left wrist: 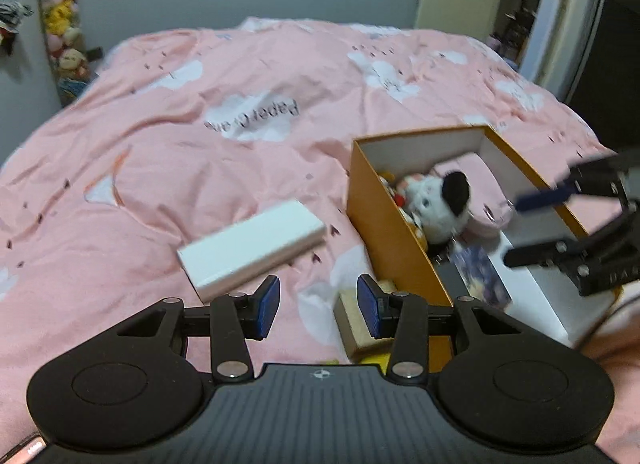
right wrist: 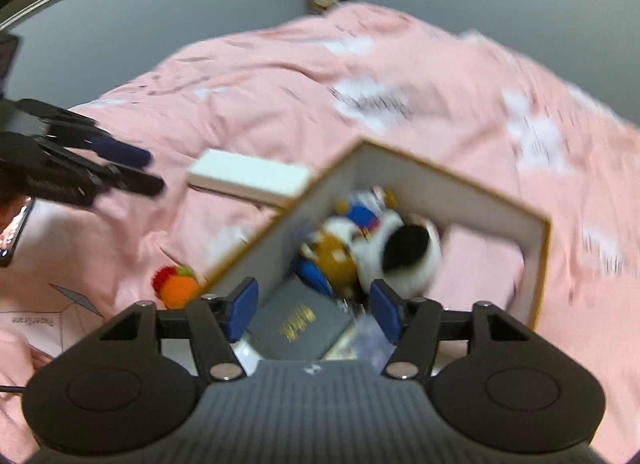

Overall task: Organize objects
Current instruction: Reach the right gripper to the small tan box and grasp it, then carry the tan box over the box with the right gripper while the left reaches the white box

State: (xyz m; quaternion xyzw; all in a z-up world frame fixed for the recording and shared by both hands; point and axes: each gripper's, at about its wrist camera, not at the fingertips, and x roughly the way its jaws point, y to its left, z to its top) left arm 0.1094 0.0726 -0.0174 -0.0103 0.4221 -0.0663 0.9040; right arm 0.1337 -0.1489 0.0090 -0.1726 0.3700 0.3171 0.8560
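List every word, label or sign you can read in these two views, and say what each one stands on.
"Paper Crane": upside down, partly blurred, on a white patch of the pink bedspread.
"PaperCrane": small, on the sheet of paper at the left edge.
Gold lettering on the grey book in the orange box: too blurred to read.
Dark marks elsewhere on the bedspread: unreadable.

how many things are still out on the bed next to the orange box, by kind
white box: 1
small tan block: 1
orange and red fuzzy toy: 1
total: 3, lying on the pink bedspread outside the orange box; the tan block is partly hidden.
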